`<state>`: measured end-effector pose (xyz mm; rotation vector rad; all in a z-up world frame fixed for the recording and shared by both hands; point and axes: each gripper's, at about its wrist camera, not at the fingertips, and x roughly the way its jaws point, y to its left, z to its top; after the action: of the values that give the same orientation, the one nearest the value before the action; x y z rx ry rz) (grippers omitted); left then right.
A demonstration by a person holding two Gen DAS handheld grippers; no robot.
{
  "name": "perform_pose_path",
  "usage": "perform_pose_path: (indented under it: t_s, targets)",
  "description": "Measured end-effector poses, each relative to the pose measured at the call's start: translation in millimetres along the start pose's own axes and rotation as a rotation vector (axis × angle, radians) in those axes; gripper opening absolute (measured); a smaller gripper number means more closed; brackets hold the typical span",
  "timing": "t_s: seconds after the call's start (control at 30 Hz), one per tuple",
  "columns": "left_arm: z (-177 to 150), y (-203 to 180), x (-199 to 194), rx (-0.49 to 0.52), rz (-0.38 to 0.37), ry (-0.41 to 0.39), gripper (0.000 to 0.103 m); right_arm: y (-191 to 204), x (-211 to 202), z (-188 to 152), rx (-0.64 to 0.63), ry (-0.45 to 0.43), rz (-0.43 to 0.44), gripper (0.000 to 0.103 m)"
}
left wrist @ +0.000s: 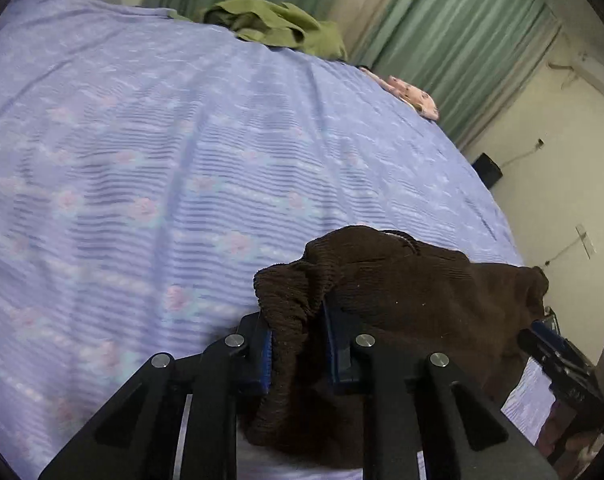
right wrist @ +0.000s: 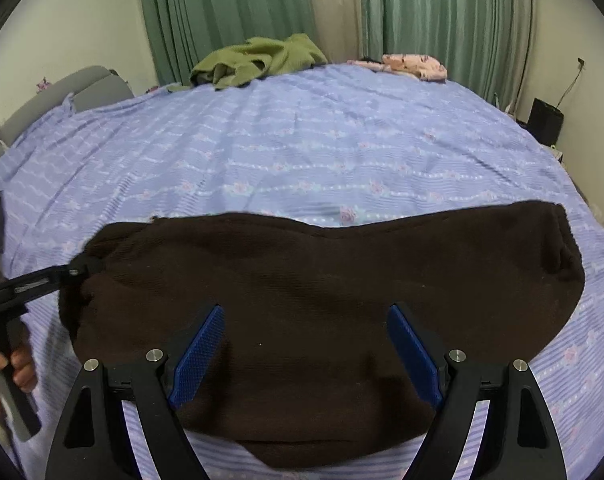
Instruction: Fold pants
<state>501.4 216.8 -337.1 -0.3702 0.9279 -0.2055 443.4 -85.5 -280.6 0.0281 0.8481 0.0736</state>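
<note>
The left gripper [left wrist: 297, 344] pinches a bunched edge of the brown pants [right wrist: 322, 280]. Only the right wrist view shows the pants lying flat between the spread right gripper [right wrist: 306, 344], pads clear. Beyond lie the bedsheet [right wrist: 302, 144] and a green garment [right wrist: 257, 60].

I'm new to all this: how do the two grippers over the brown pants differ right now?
The left gripper has its fingers shut on a bunched edge of the brown pants; the right gripper is wide open, pinching nothing. The left sits at the pants' end, the right over their middle. Both have black arms and blue pads.
</note>
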Motion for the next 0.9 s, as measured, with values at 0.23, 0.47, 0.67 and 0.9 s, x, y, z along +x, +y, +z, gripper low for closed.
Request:
perform_pose_path:
  t_s: [0.23, 0.47, 0.67, 0.9]
  targets:
    - [5, -9, 13, 0.042, 0.126, 0.051, 0.048, 0, 4, 3, -0.03, -0.014, -0.046, 0.084]
    - [-6, -101, -45, 0.373, 0.215, -0.108, 0.067, -62, -45, 9, 0.037, -0.181, -0.132, 0.084]
    - [-36, -186, -22, 0.446, 0.095, -0.086, 0.067, -154, -51, 7, 0.151, -0.17, -0.207, 0.086]
    - [-72, -259, 29, 0.509, 0.066, -0.019, 0.066, -263, 4, 2, 0.409, -0.099, -0.073, 0.086]
